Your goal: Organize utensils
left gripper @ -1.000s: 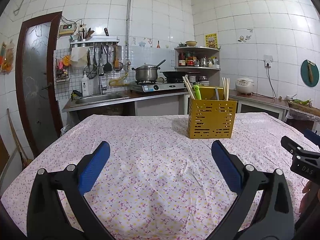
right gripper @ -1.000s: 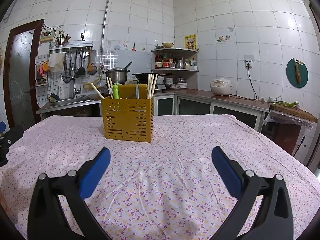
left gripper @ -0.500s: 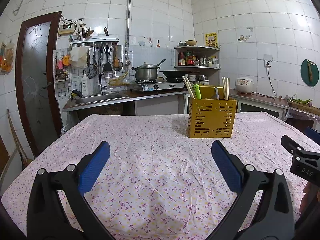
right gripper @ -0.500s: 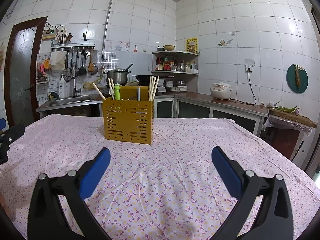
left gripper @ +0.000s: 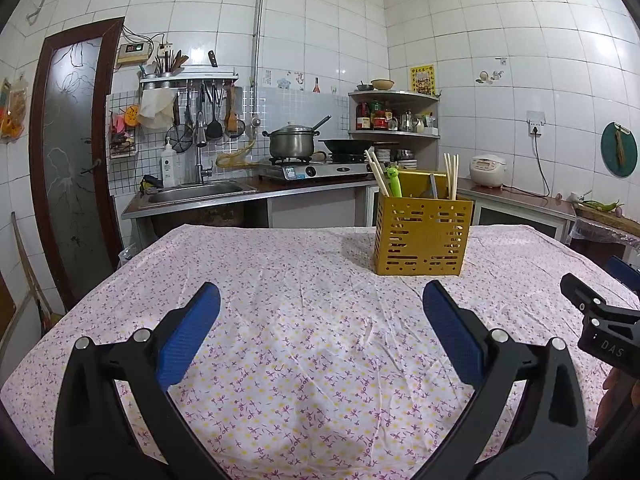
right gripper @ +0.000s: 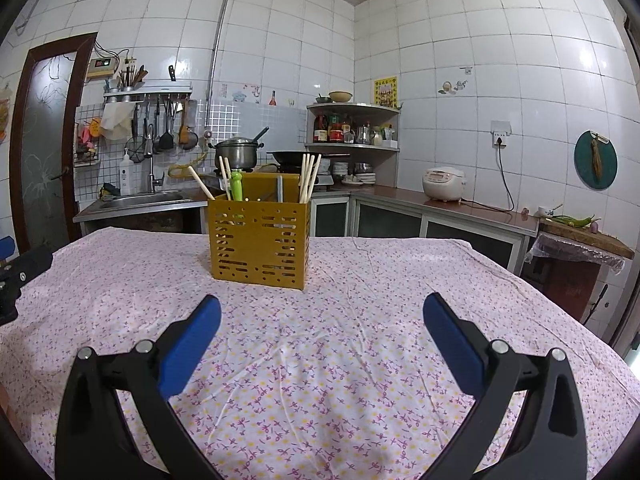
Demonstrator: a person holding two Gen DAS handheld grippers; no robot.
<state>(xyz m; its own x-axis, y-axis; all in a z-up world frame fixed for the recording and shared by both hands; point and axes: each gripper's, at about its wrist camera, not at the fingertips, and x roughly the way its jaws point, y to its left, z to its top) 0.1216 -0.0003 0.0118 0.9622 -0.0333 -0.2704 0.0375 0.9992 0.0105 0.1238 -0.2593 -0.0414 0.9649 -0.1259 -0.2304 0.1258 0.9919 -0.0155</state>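
1. Task status: the utensils stand in the yellow holder point(right gripper: 259, 240), which sits upright on the tabletop point(right gripper: 360, 320), toward its far side. No loose utensil shows anywhere on the cloth in either view. On this evidence the sorting appears complete or nearly so.

2. Contents of the holder: one group of chopsticks point(right gripper: 310, 178) leans at the right end, another lot of wooden sticks point(right gripper: 202, 184) at the left end, with a green-handled utensil point(right gripper: 237, 186) beside them. A grey flat handle point(right gripper: 280, 188) stands near the middle. How the inner compartments divide cannot be told from outside.

3. Left hand-held gripper point(left gripper: 320, 328): released, jaws spread wide, nothing between them. It hovers over bare cloth, well short of the holder.

4. Right hand-held gripper point(right gripper: 320, 328): likewise released and empty, pointed roughly at the holder, well apart from it.

5. Work left: if anything, a check that like items share a compartment. This is a judgement only.

6. Surroundings: a sink point(left gripper: 200, 192), a stove with a steel pot point(left gripper: 292, 142) and a rice cooker point(right gripper: 444, 184) stand on counters behind the tabletop.

7. Obstructions: none lies between either gripper and the holder. The wrinkled cloth could drag if the holder is pushed.
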